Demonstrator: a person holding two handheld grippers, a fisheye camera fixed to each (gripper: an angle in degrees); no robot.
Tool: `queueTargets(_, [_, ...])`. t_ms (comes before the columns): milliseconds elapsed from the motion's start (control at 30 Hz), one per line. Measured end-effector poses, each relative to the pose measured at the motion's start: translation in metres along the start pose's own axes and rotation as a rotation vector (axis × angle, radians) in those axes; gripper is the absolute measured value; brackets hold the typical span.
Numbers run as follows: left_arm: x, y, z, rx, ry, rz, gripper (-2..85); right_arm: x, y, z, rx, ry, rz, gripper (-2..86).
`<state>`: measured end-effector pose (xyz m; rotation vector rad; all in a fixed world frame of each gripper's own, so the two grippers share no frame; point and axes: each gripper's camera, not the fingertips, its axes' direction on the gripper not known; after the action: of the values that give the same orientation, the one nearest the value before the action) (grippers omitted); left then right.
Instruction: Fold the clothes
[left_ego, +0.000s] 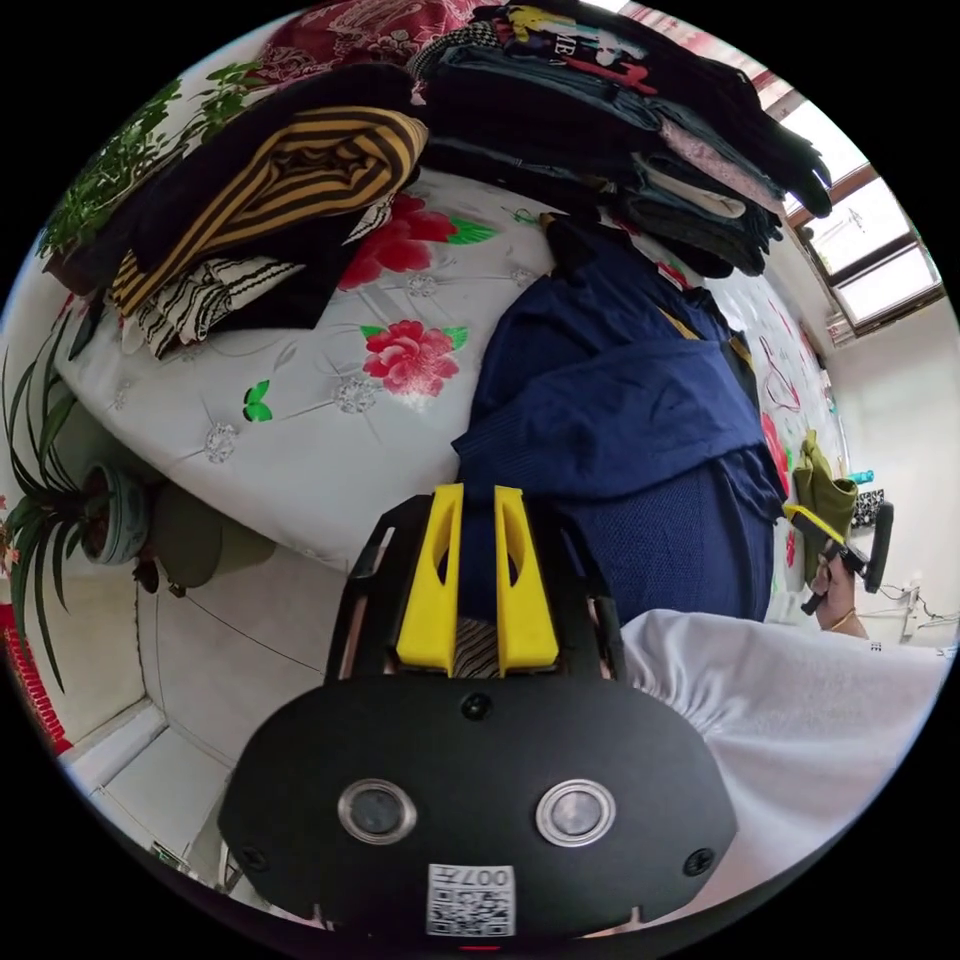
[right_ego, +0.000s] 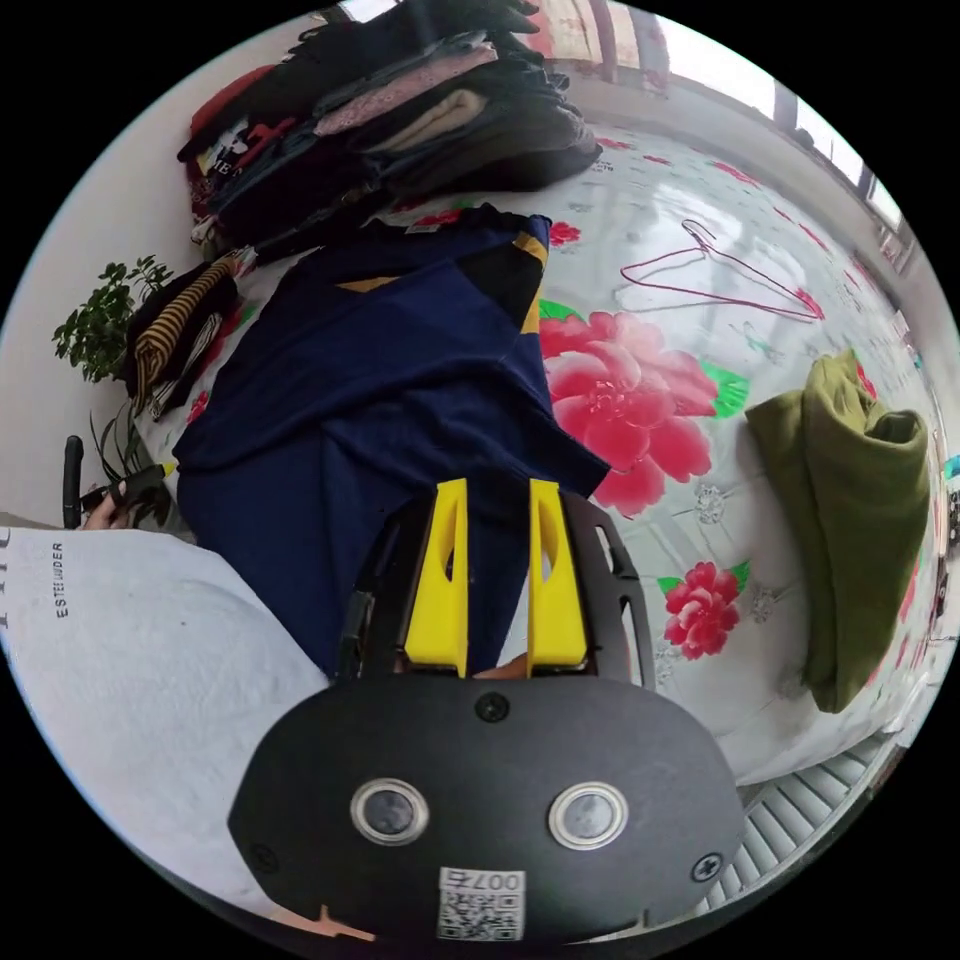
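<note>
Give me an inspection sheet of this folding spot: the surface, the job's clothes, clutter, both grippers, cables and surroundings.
Surface: bed sheet, white with red flowers.
Job's things: navy garment lying partly folded on the sheet; olive garment folded, apart from it.
Clutter: stack of folded clothes at the far side; striped pile beside it; wire hanger lying on the sheet.
Grippers: left gripper jaws nearly closed over the navy hem, grip unclear; right gripper likewise.
Cables: nothing seen.
Surroundings: potted plant on the floor; window; person's white sleeve.
</note>
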<state>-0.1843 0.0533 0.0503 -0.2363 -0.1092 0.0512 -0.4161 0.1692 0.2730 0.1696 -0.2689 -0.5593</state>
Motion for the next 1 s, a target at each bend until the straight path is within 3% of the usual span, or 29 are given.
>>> queueTargets(67, [-0.002, 0.004, -0.001, 0.003, 0.001, -0.004, 5.8, -0.002, -0.007, 0.024, -0.105, 0.029, -0.024, 3.2])
queueTargets(133, [-0.005, 0.01, -0.002, -0.001, -0.015, -0.001, 5.9, -0.004, -0.005, 0.019, -0.061, 0.097, -0.031, 2.3])
queueTargets(233, [-0.015, 0.021, -0.003, -0.018, -0.043, -0.015, 6.2, 0.004, -0.005, 0.011, -0.113, 0.0, -0.038, 1.3])
queueTargets(533, [-0.027, 0.041, 0.014, -0.118, -0.056, 0.054, 11.8, 0.04, 0.081, -0.042, -0.014, -0.113, 0.183, 5.8])
queueTargets(667, [-0.024, 0.045, 0.032, -0.188, -0.058, 0.071, 12.4, 0.024, 0.123, -0.037, -0.108, -0.143, 0.172, 7.2])
queueTargets(800, [-0.008, 0.035, 0.049, -0.261, -0.03, 0.131, 8.0, -0.004, 0.129, -0.015, -0.226, -0.095, 0.07, 6.9])
queueTargets(900, [0.007, 0.029, 0.054, -0.313, -0.077, 0.232, 3.6, -0.02, 0.122, -0.009, -0.267, 0.114, 0.006, 4.3])
queueTargets(1000, [0.012, 0.02, 0.056, -0.365, -0.071, 0.293, 0.2, -0.013, 0.114, -0.018, -0.269, 0.014, -0.033, 1.5])
